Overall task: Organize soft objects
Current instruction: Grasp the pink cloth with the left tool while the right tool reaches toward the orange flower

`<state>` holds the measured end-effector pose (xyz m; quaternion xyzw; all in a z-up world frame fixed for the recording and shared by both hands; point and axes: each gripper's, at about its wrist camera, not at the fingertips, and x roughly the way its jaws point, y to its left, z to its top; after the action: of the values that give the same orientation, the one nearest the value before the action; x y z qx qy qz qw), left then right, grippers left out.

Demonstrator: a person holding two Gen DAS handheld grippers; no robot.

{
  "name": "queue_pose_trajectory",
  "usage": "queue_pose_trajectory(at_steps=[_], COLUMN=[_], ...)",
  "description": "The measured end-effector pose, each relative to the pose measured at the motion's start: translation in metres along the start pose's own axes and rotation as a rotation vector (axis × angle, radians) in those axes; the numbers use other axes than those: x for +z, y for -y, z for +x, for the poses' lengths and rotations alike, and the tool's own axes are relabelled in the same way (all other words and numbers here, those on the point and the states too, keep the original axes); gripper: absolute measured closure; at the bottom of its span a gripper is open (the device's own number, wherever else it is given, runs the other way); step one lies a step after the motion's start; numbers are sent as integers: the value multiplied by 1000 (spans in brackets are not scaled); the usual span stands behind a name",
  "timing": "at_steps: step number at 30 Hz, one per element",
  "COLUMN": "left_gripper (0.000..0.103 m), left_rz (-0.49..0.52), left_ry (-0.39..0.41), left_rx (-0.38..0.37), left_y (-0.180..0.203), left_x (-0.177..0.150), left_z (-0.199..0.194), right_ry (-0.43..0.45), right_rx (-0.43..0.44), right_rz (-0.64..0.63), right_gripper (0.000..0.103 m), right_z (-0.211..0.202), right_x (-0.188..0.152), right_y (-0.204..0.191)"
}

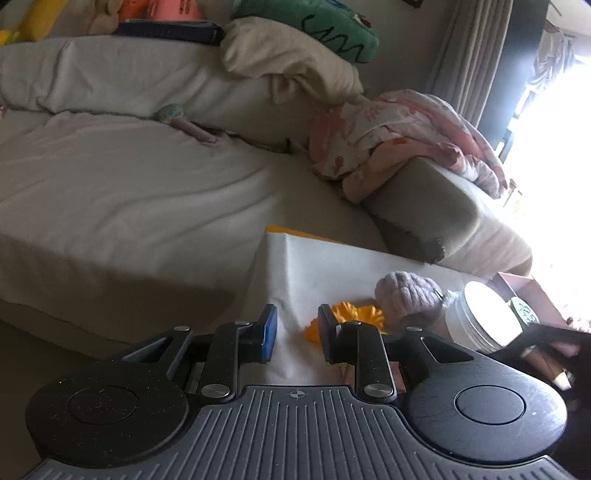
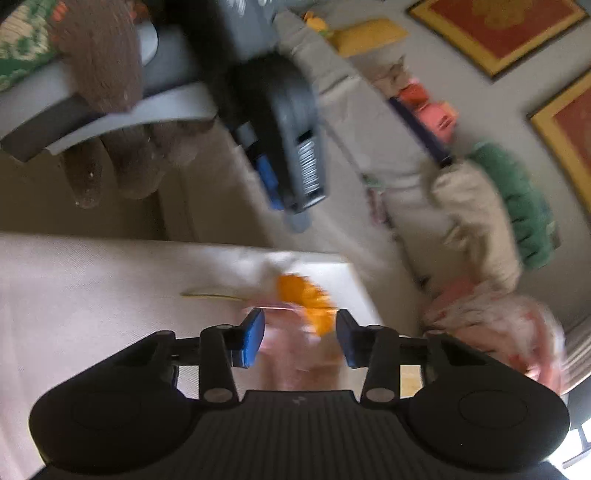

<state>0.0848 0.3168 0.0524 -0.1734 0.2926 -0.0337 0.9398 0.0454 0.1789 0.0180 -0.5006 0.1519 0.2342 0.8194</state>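
An orange fabric flower (image 1: 354,314) lies on the white-covered table (image 1: 325,266), next to a lilac knitted ball (image 1: 408,295). My left gripper (image 1: 297,334) is open and empty, just in front of the flower at the table's corner. In the blurred right wrist view my right gripper (image 2: 300,338) is open over the table (image 2: 92,295), with the orange flower (image 2: 306,299) just beyond its fingertips and a blurred pink thing (image 2: 291,354) between its fingers. The left gripper also shows there (image 2: 291,147), above the sofa.
A grey sofa (image 1: 129,177) holds a cream blanket (image 1: 291,62), a green cushion (image 1: 332,26), a pink floral cloth (image 1: 399,136) and a small lilac toy (image 1: 184,122). A white jar (image 1: 480,314) stands on the table. A brown knitted item (image 2: 99,59) hangs at upper left.
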Motion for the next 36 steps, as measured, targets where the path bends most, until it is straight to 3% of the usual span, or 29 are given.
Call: queue_pose_trajectory(at_steps=[4, 10, 12, 13, 17, 24, 28, 33, 36], left_gripper=[76, 76, 76, 76, 76, 76, 76, 76, 76], left_rz=[-4, -25, -28, -28, -25, 39, 115, 244, 310], left_ry=[-9, -16, -18, -20, -26, -34, -42, -91, -115], left_rx=[-9, -35, -42, -46, -54, -77, -150, -283, -303], left_y=[-1, -1, -1, -1, 2, 21, 47, 90, 117], left_x=[-7, -11, -13, -13, -16, -23, -33, -52, -67], left_z=[1, 6, 7, 8, 10, 13, 6, -3, -3], right_ry=[-35, -63, -65, -64, -49, -46, -85, -140, -150], right_rx=[-30, -8, 2, 10, 33, 149, 242, 227, 235], right_rz=[-39, -34, -20, -12, 69, 318, 481, 558, 579], right_gripper=[63, 63, 78, 91, 100, 101, 101, 100, 99], right_z=[18, 39, 40, 39, 24, -29, -52, -61, -65], right_x=[5, -1, -2, -3, -8, -41, -76, -117, -135], right_y=[-15, -20, -18, -17, -1, 38, 57, 57, 54])
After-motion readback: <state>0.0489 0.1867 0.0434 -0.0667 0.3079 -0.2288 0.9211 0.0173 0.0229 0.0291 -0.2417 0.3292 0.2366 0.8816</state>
